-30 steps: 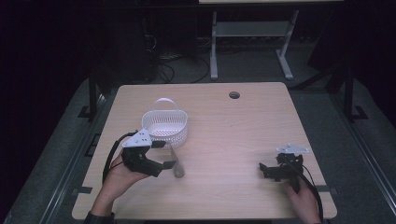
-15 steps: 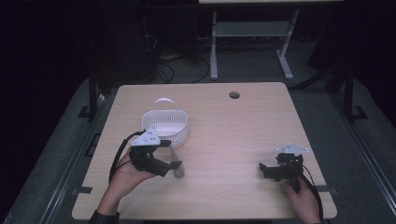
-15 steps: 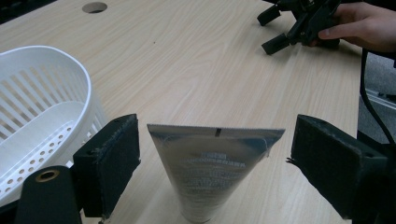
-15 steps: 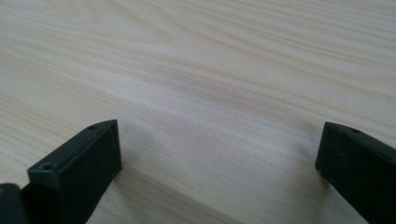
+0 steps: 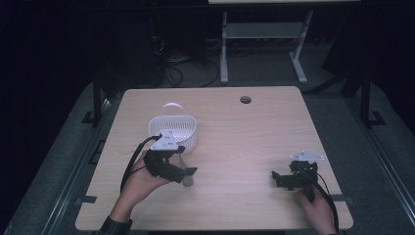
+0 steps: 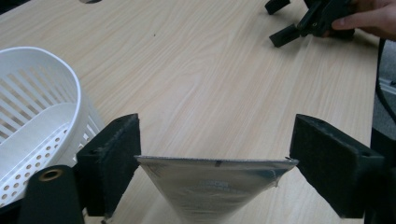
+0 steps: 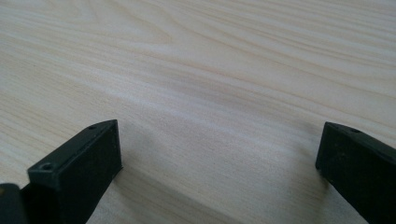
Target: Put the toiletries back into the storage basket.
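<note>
Pale wood table (image 5: 235,142), left gripper (image 6: 212,154) pinching a silvery, tapering foil pouch (image 6: 210,186), white basket (image 6: 32,121) beside.

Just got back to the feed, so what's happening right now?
The left gripper has a silver pouch spanning its jaws, both edges touching the pads, just beside the white basket. The right gripper sits open and empty, low over the table, off to the right.
</note>
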